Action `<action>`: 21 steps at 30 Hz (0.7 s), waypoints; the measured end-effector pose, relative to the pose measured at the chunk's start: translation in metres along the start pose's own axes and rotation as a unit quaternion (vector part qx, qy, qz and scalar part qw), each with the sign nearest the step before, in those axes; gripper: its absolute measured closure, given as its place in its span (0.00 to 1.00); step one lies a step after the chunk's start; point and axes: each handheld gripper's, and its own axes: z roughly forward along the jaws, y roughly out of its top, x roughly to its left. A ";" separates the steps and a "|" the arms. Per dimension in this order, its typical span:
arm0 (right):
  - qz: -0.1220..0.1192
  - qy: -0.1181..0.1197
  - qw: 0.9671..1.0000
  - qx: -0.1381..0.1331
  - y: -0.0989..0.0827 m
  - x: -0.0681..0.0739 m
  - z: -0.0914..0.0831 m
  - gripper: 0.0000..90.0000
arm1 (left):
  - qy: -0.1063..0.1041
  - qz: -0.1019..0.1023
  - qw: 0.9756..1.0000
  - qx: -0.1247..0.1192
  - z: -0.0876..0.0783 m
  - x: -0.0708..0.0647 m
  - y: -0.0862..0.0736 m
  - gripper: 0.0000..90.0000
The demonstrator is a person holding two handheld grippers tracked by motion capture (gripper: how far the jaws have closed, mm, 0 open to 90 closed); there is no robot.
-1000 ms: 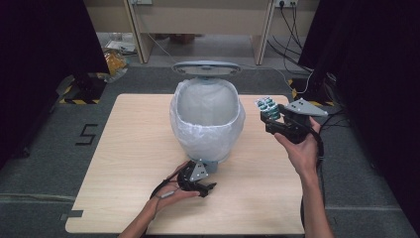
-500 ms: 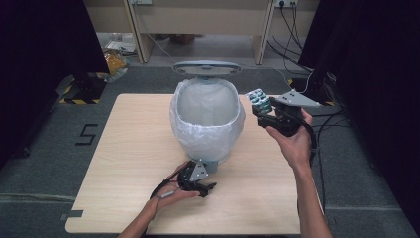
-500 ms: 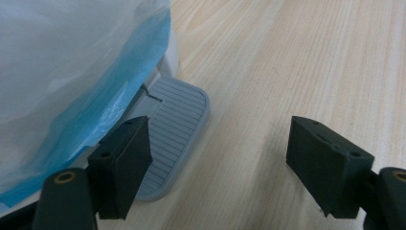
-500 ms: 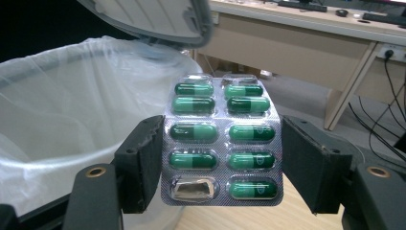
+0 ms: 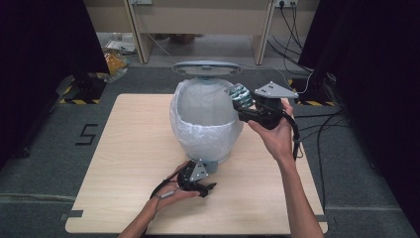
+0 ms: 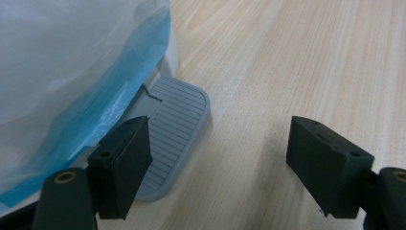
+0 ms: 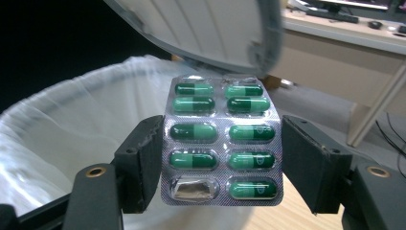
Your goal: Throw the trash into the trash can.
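Your right gripper (image 7: 218, 158) is clamped on the blister pack (image 7: 220, 143) of green capsules, held over the rim of the lined pedal bin (image 5: 205, 124); your left gripper (image 6: 218, 158) jaws stand apart on the bin's pedal (image 6: 174, 129)

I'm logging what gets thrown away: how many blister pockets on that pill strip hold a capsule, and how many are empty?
Blister strip, clamped edge to edge in the right hand-held gripper above the lined bin:
Pockets with a green capsule: 9
Empty, crushed pocket: 1
Total pockets: 10
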 end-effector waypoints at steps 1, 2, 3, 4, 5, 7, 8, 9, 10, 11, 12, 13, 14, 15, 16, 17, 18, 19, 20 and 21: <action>-0.001 0.003 1.000 -0.001 0.002 0.002 0.002 0.38 | 0.000 0.000 1.000 0.000 0.000 0.000 0.000 0.25; 0.001 0.007 1.000 -0.001 0.003 0.005 0.004 0.38 | 0.000 0.000 1.000 0.000 0.000 0.000 0.000 0.25; -0.002 0.011 1.000 -0.003 0.005 0.007 0.007 0.38 | 0.000 0.000 1.000 0.000 0.000 0.000 0.000 0.25; -0.002 0.013 1.000 -0.002 0.006 0.009 0.010 0.38 | 0.000 0.000 1.000 0.000 0.000 0.000 0.000 0.25; -0.005 0.015 1.000 -0.001 0.007 0.011 0.012 0.38 | 0.000 0.000 1.000 0.000 0.000 0.000 0.000 0.25; -0.007 0.021 1.000 0.000 0.009 0.016 0.017 0.38 | 0.001 0.000 1.000 0.000 0.000 0.000 0.000 0.25; -0.007 0.023 1.000 0.000 0.010 0.018 0.020 0.38 | 0.001 0.000 1.000 0.000 0.000 0.000 0.000 0.25; -0.009 0.025 1.000 0.000 0.010 0.021 0.022 0.38 | 0.001 0.000 1.000 0.000 0.000 0.000 0.000 0.25; -0.012 0.028 1.000 -0.001 0.011 0.023 0.025 0.38 | 0.001 0.000 1.000 0.000 0.000 0.000 0.000 0.25; -0.015 0.030 0.999 -0.001 0.012 0.025 0.027 0.38 | 0.001 0.000 1.000 0.000 0.000 0.000 0.000 0.25; -0.016 0.032 0.999 -0.001 0.012 0.027 0.028 0.38 | 0.001 0.000 1.000 0.000 0.000 0.000 0.000 0.25; -0.015 0.035 0.999 0.001 0.013 0.029 0.030 0.38 | 0.001 0.000 1.000 0.000 0.000 0.000 0.000 0.25; -0.016 0.036 0.999 0.001 0.013 0.031 0.032 0.38 | 0.001 0.000 1.000 0.000 0.000 0.000 0.000 0.25; -0.017 0.037 0.999 0.002 0.014 0.032 0.033 0.38 | 0.001 0.000 1.000 0.000 0.000 0.000 0.000 0.25; -0.016 0.039 0.999 0.003 0.014 0.034 0.035 0.38 | 0.001 0.000 1.000 0.000 0.000 0.000 0.000 0.25; -0.017 0.040 0.999 0.004 0.014 0.035 0.036 0.38 | 0.000 0.000 1.000 0.000 0.000 0.000 0.000 0.25; -0.020 0.040 0.999 0.004 0.014 0.035 0.037 0.38 | 0.000 0.000 1.000 0.000 0.000 0.000 0.000 0.25; -0.018 0.042 0.999 0.005 0.014 0.035 0.038 0.38 | 0.000 0.000 1.000 0.000 0.000 0.000 0.000 0.25; -0.018 0.044 0.999 0.007 0.013 0.036 0.039 0.38 | 0.000 0.000 1.000 0.000 0.000 0.000 0.000 0.25; -0.018 0.046 0.999 0.008 0.013 0.036 0.040 0.38 | 0.000 0.000 1.000 0.000 0.000 0.000 0.000 0.25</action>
